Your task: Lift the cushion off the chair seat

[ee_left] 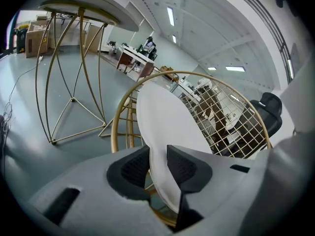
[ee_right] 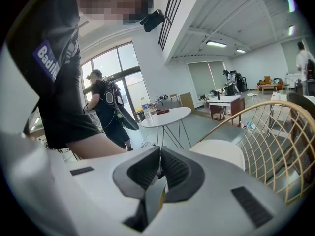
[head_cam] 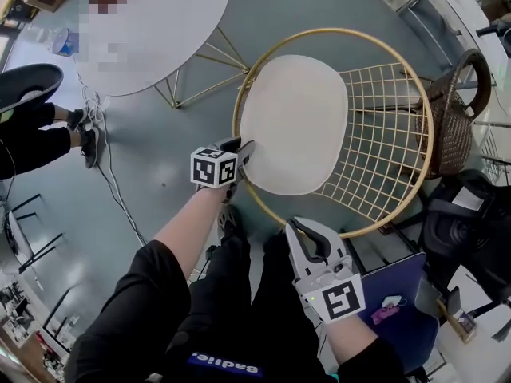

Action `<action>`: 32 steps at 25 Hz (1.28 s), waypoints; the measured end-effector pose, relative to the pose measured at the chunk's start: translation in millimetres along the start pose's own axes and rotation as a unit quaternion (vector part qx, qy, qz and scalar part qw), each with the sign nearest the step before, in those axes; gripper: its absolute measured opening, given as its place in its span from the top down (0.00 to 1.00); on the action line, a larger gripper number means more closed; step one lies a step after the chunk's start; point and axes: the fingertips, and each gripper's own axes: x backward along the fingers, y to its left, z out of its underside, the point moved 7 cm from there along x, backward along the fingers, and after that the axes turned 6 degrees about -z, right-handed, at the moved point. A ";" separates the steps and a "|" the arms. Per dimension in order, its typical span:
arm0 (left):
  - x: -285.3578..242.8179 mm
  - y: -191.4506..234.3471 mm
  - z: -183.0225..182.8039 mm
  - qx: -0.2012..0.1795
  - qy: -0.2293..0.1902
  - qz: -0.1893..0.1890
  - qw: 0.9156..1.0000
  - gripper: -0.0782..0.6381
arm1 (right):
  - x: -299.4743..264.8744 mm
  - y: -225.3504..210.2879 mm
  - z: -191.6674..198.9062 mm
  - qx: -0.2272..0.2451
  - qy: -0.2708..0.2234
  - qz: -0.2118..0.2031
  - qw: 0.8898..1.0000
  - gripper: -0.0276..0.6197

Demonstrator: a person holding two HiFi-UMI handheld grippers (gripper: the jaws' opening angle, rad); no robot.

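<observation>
A white oval cushion (head_cam: 294, 122) lies on the seat of a gold wire chair (head_cam: 383, 134). My left gripper (head_cam: 243, 152) is at the cushion's near left edge. In the left gripper view that edge of the cushion (ee_left: 162, 117) runs between the two dark pads, and my left gripper (ee_left: 158, 154) is shut on it. My right gripper (head_cam: 299, 230) hangs just in front of the chair's gold rim, off the cushion. In the right gripper view my right gripper (ee_right: 160, 154) is shut with nothing between its jaws, and the cushion (ee_right: 219, 151) lies beyond them to the right.
A round white table (head_cam: 152, 22) on gold wire legs stands to the chair's left. A brown wicker basket (head_cam: 451, 118) and a black bag (head_cam: 463, 222) sit to its right. A person's feet (head_cam: 84, 134) and a floor cable (head_cam: 120, 198) are at the left.
</observation>
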 end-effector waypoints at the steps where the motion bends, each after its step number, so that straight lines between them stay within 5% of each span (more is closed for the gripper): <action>1: 3.8 -3.5 0.8 0.002 0.000 0.002 1.000 0.73 | 3.2 1.8 -2.2 0.001 0.001 0.000 1.000 0.91; 22: 107.9 -115.2 -66.2 0.014 -0.051 0.082 0.995 0.84 | 87.3 24.6 -103.9 0.049 -0.037 0.064 0.996 0.91; 32: 207.0 -167.7 -75.3 0.021 -0.063 0.108 0.992 0.84 | 119.6 54.3 -135.6 0.061 -0.051 0.074 0.994 0.91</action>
